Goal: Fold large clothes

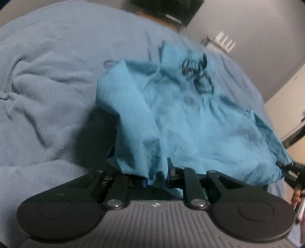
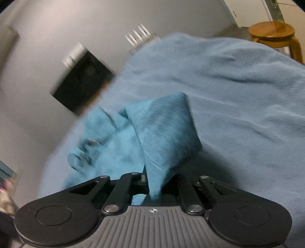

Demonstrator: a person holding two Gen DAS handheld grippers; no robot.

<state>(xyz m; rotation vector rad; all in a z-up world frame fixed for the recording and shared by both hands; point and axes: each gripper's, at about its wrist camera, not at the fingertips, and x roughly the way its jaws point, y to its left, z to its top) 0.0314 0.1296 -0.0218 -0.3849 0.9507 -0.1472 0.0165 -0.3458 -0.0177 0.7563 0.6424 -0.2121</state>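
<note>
A bright blue T-shirt [image 1: 186,118] with a black print [image 1: 198,74] hangs lifted over a bed covered by a pale blue fleece blanket [image 1: 49,80]. My left gripper [image 1: 156,177] is shut on one edge of the shirt, which drapes forward from its jaws. The right gripper shows at the right edge of the left wrist view [image 1: 293,171], holding the far corner. In the right wrist view my right gripper [image 2: 154,188] is shut on a folded corner of the shirt [image 2: 164,133], and the shirt's printed side [image 2: 106,145] hangs to the left. Both views are blurred.
The blanket [image 2: 238,99] is rumpled across the bed. A wooden stool [image 2: 274,36] stands beyond the bed at upper right. A dark framed panel [image 2: 82,85] hangs on the grey wall. A person's dark hair [image 1: 164,7] shows at the top.
</note>
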